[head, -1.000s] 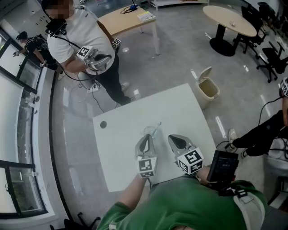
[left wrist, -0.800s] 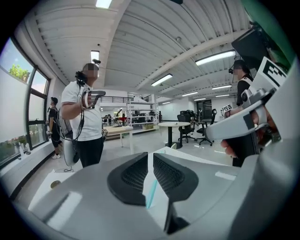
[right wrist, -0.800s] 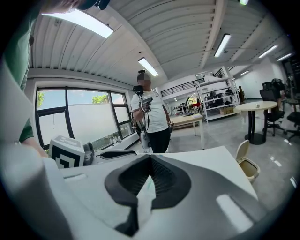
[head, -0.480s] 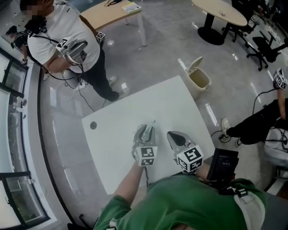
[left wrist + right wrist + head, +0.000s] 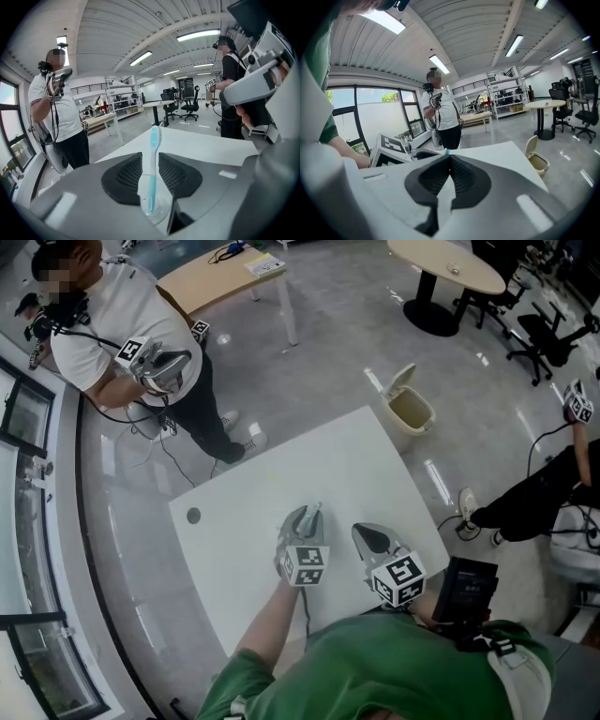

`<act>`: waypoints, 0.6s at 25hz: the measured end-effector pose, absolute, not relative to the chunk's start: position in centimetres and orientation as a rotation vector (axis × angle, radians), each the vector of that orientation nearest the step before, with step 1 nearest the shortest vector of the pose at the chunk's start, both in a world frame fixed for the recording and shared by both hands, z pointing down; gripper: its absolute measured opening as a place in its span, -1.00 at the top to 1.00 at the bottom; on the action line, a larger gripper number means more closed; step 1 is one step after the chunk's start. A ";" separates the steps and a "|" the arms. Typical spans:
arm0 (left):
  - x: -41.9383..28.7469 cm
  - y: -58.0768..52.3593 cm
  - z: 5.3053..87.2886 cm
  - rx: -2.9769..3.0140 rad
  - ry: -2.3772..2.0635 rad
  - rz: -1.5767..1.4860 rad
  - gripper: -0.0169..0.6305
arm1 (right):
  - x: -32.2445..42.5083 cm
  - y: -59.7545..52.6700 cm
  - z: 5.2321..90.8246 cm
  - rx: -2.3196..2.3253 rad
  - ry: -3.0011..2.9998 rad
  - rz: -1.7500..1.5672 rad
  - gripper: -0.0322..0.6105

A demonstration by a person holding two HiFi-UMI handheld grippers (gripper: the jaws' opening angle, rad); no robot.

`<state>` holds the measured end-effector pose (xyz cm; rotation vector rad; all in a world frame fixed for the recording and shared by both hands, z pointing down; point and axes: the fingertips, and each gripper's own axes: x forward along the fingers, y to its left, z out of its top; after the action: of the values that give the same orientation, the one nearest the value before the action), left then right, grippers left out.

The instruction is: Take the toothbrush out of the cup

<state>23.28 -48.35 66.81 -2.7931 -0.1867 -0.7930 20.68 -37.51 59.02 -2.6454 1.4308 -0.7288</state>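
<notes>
left gripper (image 5: pixel 304 515): jaws have just been opening and stand wide either side of the clear cup (image 5: pixel 157 206), with the blue toothbrush (image 5: pixel 153 159) upright in it. right gripper (image 5: pixel 450 156) just beside it, closed, empty. white table (image 5: pixel 356 465) lies under both; ahead are a glossy grey floor (image 5: pixel 328 362) and a beige bin (image 5: pixel 411 407).
</notes>
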 end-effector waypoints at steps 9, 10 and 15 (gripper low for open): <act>23.1 -49.0 67.1 -2.814 -0.157 -0.804 0.85 | 20.7 -37.6 59.2 -2.644 1.438 -0.718 0.89; 23.1 -49.1 67.0 -2.822 -0.154 -0.803 0.86 | 20.7 -37.7 59.2 -2.644 1.440 -0.717 0.89; 22.6 -49.6 66.2 -2.867 -0.130 -0.785 0.86 | 20.7 -37.9 58.8 -2.640 1.453 -0.710 0.89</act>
<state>22.58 -49.57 66.20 -2.8673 -0.1303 -0.7847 20.75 -37.85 58.76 -2.6401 1.4533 -0.7100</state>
